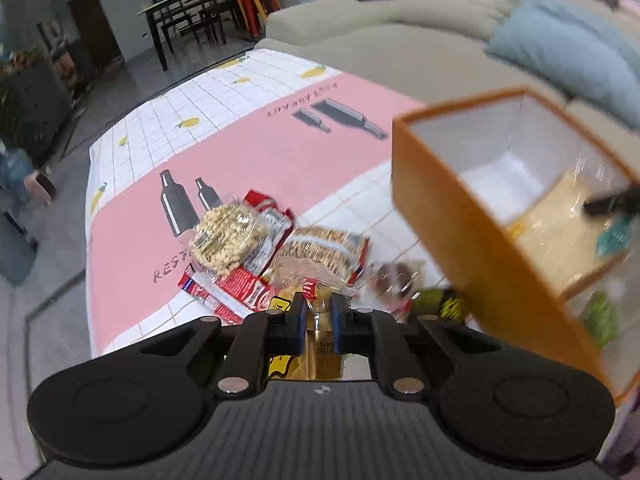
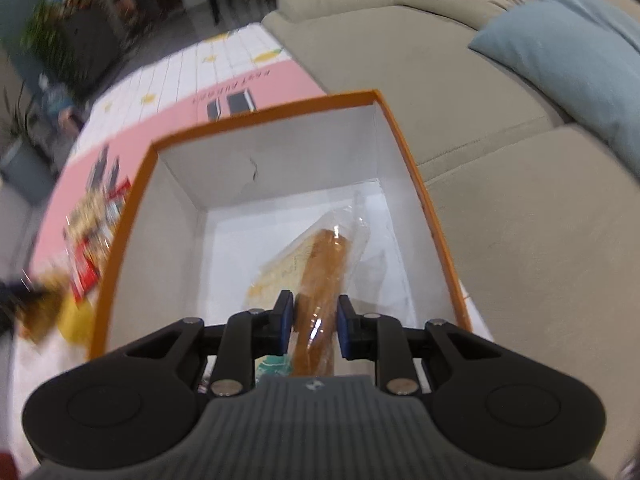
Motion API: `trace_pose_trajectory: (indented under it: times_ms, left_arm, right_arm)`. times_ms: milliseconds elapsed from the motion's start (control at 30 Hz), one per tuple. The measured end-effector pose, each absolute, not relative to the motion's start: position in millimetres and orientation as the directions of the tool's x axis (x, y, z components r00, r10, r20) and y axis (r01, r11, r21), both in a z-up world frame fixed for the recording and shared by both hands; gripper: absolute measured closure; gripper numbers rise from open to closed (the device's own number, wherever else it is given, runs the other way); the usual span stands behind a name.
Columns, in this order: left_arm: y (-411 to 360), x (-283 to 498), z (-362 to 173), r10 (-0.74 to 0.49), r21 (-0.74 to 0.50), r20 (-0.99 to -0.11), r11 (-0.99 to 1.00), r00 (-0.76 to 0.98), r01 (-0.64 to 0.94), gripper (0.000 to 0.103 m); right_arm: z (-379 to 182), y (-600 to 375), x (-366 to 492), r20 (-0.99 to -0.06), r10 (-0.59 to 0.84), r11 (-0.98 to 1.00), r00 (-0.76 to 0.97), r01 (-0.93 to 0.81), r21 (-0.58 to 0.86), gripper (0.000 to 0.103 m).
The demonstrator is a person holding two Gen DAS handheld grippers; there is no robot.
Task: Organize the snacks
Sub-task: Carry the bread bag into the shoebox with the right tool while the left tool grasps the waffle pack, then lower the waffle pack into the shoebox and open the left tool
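An orange box (image 1: 448, 216) with a white inside stands at the right of the table; it also shows in the right wrist view (image 2: 120, 220). My right gripper (image 2: 314, 320) is inside the box, shut on a clear-wrapped bread snack (image 2: 324, 264). My left gripper (image 1: 318, 316) is shut on a yellow snack packet (image 1: 320, 346) just above the snack pile. The pile holds a round puffed-grain pack (image 1: 230, 240), red packets (image 1: 240, 288) and a brown cracker pack (image 1: 320, 256).
A pink and white tablecloth (image 1: 248, 136) covers the table. A beige sofa (image 2: 500, 200) with a light blue cushion (image 2: 572, 68) lies behind and to the right. Green packets (image 1: 440, 304) lie by the box. A dark dining table (image 1: 188, 4) stands far back.
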State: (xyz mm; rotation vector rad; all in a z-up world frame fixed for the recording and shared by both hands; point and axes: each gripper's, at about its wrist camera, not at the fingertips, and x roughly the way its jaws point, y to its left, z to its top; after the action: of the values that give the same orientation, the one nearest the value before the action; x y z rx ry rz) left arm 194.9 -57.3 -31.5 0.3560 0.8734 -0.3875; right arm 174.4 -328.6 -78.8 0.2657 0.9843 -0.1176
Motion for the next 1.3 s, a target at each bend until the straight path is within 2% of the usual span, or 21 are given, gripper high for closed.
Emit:
trace_pose_trajectory:
  times_ms: [267, 333, 400, 467, 600, 667, 800, 900, 1033, 1200, 1300]
  left_arm:
    - [-79, 185, 24, -0.303, 0.042, -0.746, 0.867, 0.593, 0.496, 0.090]
    - [-88, 184, 35, -0.334, 0.020, -0.735, 0.859, 0.590, 0.511, 0.090]
    - [-97, 182, 45, -0.361, 0.006, -0.722, 0.850, 0.590, 0.527, 0.090]
    - [-106, 182, 51, -0.389, -0.016, -0.714, 0.840, 0.582, 0.542, 0.090]
    - [-126, 189, 56, -0.463, -0.110, -0.714, 0.815, 0.525, 0.569, 0.090]
    - [-137, 192, 54, -0.499, -0.163, -0.716, 0.799, 0.488, 0.579, 0.090]
    - [-165, 204, 35, -0.487, -0.193, -0.761, 0.800, 0.428, 0.568, 0.090]
    - [-184, 208, 21, -0.475, -0.178, -0.778, 0.793, 0.411, 0.582, 0.090]
    - [-211, 202, 10, -0.428, -0.092, -0.805, 0.775, 0.411, 0.626, 0.090]
    - [-229, 210, -9, -0.412, -0.119, -0.841, 0.773, 0.351, 0.624, 0.093]
    - [-235, 213, -27, -0.340, -0.066, -0.872, 0.793, 0.351, 0.605, 0.093]
  right_arm:
    - [-88, -304, 185, -0.881, -0.072, 0.997, 0.467, 0.001, -0.081, 0.082]
    - [-95, -295, 186, -0.880, -0.138, 0.981, 0.454, -0.061, -0.185, 0.075]
    - [-101, -288, 185, -0.871, -0.199, 0.956, 0.450, -0.106, -0.273, 0.074]
    - [-102, -287, 181, -0.862, -0.209, 0.946, 0.463, -0.129, -0.299, 0.070]
    - [-92, -296, 172, -0.846, -0.191, 0.960, 0.497, -0.087, -0.268, 0.056]
    - [-79, -304, 166, -0.834, -0.141, 0.979, 0.534, -0.052, -0.199, 0.050]
    - [-63, -324, 156, -0.824, -0.024, 0.999, 0.566, 0.036, -0.004, 0.048]
    - [-63, -333, 155, -0.822, 0.023, 0.993, 0.569, 0.085, 0.087, 0.048]
    - [-68, -338, 153, -0.821, 0.056, 0.981, 0.569, 0.122, 0.152, 0.048]
    - [-76, -339, 153, -0.819, 0.086, 0.969, 0.568, 0.142, 0.200, 0.048]
    - [-77, -338, 148, -0.816, 0.091, 0.970, 0.571, 0.136, 0.203, 0.048]
